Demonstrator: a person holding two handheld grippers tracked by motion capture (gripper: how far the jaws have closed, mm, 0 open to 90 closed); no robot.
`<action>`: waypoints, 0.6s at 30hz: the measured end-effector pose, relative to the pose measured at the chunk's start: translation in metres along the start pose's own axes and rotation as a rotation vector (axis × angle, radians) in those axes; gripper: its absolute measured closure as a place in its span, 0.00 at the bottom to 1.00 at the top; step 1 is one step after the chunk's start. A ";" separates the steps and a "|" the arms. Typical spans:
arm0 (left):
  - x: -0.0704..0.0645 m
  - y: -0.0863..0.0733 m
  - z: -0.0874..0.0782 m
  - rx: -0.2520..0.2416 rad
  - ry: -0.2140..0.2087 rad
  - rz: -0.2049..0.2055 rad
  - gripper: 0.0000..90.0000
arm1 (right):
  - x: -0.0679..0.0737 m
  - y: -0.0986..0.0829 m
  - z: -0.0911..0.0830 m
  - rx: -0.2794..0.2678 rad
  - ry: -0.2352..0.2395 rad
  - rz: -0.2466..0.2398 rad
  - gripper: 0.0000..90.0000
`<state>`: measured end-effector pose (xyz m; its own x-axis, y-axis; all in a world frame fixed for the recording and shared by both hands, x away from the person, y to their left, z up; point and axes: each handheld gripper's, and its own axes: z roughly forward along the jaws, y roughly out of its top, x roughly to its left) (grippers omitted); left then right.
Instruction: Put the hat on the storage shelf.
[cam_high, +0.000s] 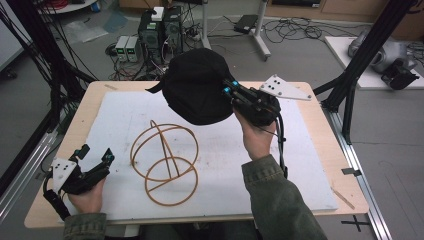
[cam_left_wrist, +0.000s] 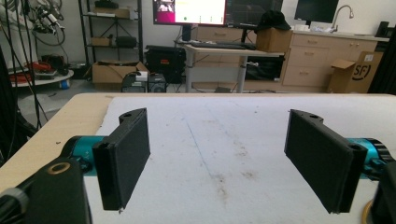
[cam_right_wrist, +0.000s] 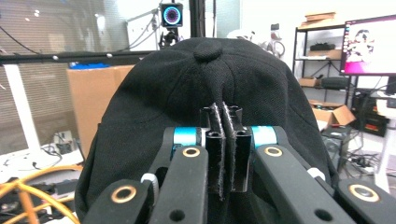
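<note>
The right gripper (cam_high: 229, 93) has its fingers (cam_right_wrist: 223, 140) pressed together on a fold of the black cap (cam_high: 196, 86), which hangs off the table (cam_high: 320, 150) just ahead of those fingers, its top button above them in the right gripper view. The left gripper (cam_high: 96, 156) rests low with its fingers (cam_left_wrist: 123, 154) wide apart and nothing between them. The wire frame stand (cam_high: 162, 162) sits between the two grippers, below the cap.

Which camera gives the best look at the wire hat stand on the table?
The high view: the wire hat stand shows whole there, rings and base, standing on the white mat below the lifted black cap. The right gripper view catches a bit of yellow wire at lower left.
</note>
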<state>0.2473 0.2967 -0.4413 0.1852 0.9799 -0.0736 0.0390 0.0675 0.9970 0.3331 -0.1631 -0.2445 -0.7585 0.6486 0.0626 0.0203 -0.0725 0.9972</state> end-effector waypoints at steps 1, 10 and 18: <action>0.000 0.000 0.000 0.000 -0.001 0.000 0.25 | 0.001 0.000 0.000 -0.002 0.009 0.006 0.98; 0.000 0.000 0.000 0.003 -0.002 0.001 0.25 | 0.015 0.001 -0.002 -0.019 0.084 0.024 0.98; 0.000 0.000 0.001 0.003 -0.003 -0.001 0.25 | 0.027 -0.003 -0.004 -0.035 0.191 0.019 0.98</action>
<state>0.2479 0.2964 -0.4417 0.1878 0.9793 -0.0752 0.0427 0.0684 0.9967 0.3104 -0.1484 -0.2459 -0.8681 0.4915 0.0695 0.0163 -0.1117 0.9936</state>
